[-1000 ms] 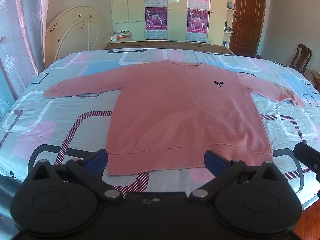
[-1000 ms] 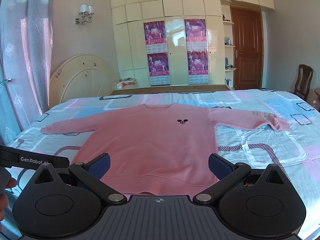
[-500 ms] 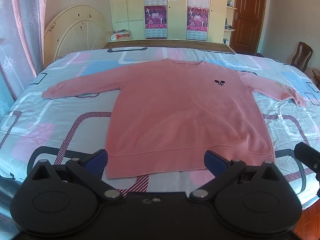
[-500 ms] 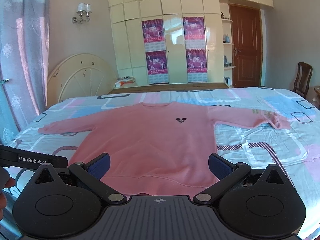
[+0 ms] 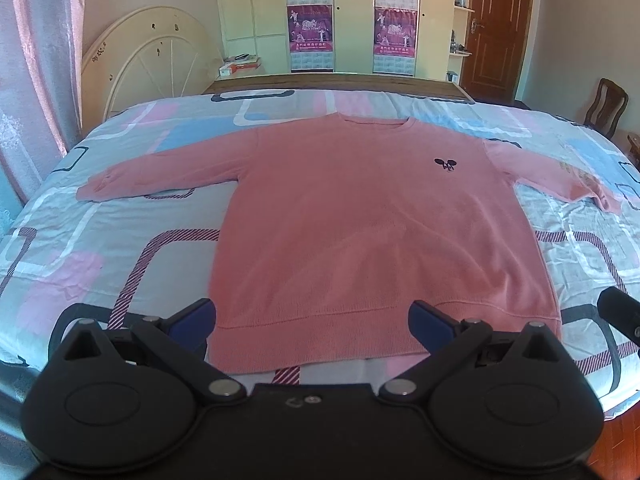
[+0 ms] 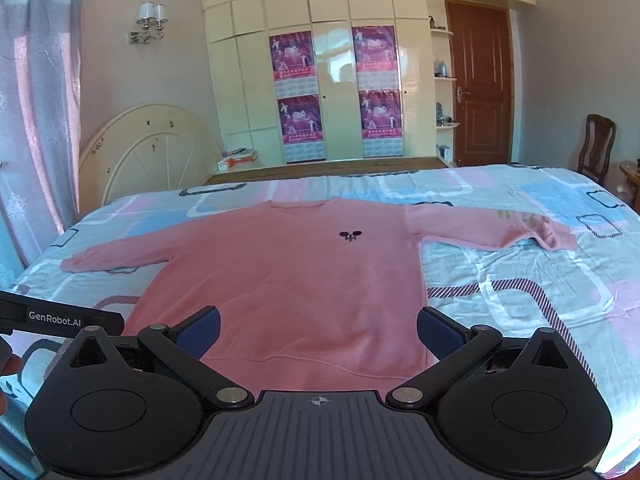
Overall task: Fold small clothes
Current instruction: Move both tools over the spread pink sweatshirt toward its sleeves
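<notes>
While both grippers hang at the near edge of the bed, a pink sweater (image 5: 372,232) lies flat and face up across the middle of the frame, neckline toward the top, hem toward the bottom. Its sleeves stretch out to mid-left and mid-right; the right cuff (image 5: 604,200) is slightly rumpled. A small dark emblem (image 5: 445,165) marks the chest, right of centre. The left gripper (image 5: 312,320) shows its jaws spread wide, holding nothing, its blue pads (image 5: 192,318) framing the hem from the lower part of the left wrist view. The right gripper (image 6: 318,328) stands likewise wide apart and empty in the right wrist view, where the sweater (image 6: 296,280) fills the centre. A black bar lettered "GenRobot.AI" (image 6: 60,318) enters at lower left of that view, overlapping the bedsheet. The patterned bedsheet (image 5: 80,248), in pale blue, pink and white with striped outlines, surrounds the garment on all sides. Nothing lies on the sweater. Beyond the bed, at the top of the frame, stand a cream wardrobe (image 6: 336,60) bearing four purple posters (image 6: 294,56), a brown door (image 6: 478,92) at upper right, a wooden chair (image 6: 596,148) at the right edge, a rounded cream headboard (image 6: 152,152) at left, a wall lamp (image 6: 150,20) and a pink curtain (image 6: 36,100) at far left.
</notes>
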Available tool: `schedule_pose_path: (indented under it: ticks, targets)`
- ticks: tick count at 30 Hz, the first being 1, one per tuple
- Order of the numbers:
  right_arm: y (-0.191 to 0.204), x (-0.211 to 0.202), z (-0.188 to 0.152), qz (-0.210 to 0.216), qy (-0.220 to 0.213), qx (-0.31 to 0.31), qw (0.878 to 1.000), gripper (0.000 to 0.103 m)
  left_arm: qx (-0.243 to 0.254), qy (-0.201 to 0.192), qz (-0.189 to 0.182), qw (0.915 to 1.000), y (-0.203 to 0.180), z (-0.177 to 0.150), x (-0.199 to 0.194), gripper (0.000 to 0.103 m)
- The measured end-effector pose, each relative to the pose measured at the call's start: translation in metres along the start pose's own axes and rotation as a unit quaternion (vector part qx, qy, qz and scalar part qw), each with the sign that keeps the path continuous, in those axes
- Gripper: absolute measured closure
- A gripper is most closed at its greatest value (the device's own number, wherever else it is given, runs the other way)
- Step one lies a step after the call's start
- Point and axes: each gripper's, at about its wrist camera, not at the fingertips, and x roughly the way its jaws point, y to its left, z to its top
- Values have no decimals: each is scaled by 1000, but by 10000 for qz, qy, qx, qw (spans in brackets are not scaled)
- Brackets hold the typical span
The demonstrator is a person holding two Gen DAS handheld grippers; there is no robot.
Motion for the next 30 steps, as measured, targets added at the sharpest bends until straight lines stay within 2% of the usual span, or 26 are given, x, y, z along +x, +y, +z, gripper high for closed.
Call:
schedule_pose_path:
  ticks: [14, 30]
  targets:
    - [9, 43, 16, -244, 72, 201, 9995, 0, 111, 13, -77, 9999, 14, 38, 45, 1]
    - [41, 109, 48, -695, 68, 435, 9966, 0, 394, 54, -441, 9982, 42, 95, 113, 1]
